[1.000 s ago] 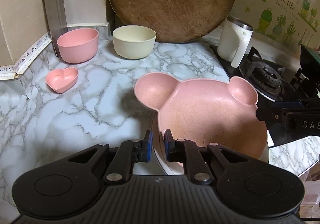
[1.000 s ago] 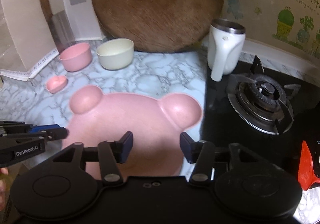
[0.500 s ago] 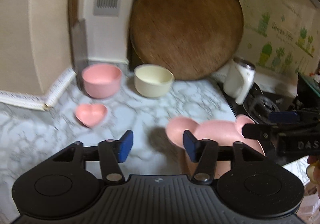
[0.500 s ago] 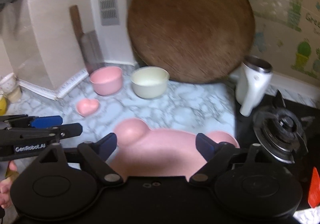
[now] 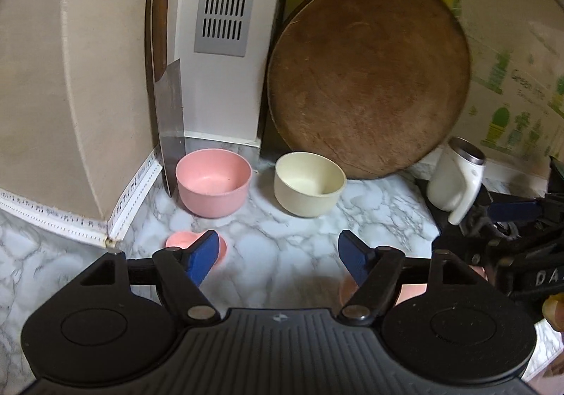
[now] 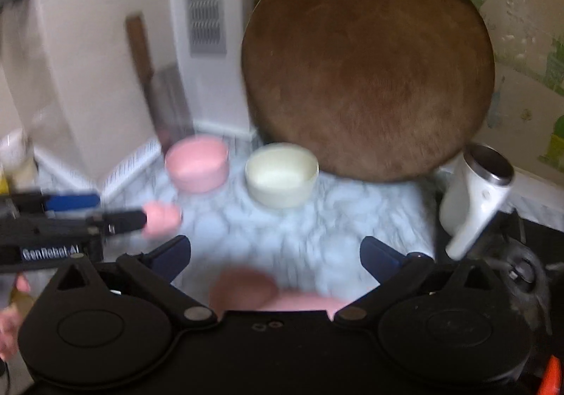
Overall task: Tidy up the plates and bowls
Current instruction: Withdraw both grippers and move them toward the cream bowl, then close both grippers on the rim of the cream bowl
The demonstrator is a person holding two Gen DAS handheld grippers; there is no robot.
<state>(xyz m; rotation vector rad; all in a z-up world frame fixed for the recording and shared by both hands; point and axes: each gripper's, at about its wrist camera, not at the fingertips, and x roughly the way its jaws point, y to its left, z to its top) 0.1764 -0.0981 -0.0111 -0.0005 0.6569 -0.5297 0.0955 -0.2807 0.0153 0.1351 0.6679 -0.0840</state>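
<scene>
A marble counter [image 5: 282, 247] ran back to a round board [image 5: 368, 78]. The pink bowl [image 5: 213, 181] and cream bowl [image 5: 309, 183] stood near each other – light, stiff (probably slick), best pinched at the rim. The left gripper [image 5: 278, 255] and right gripper [image 6: 275, 255] were both opening – nothing between them. The pink plate [image 6: 246, 289] lay below, partly hidden.

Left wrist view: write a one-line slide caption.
Open left tool above a marble counter, facing a pink bowl and cream bowl.
</scene>
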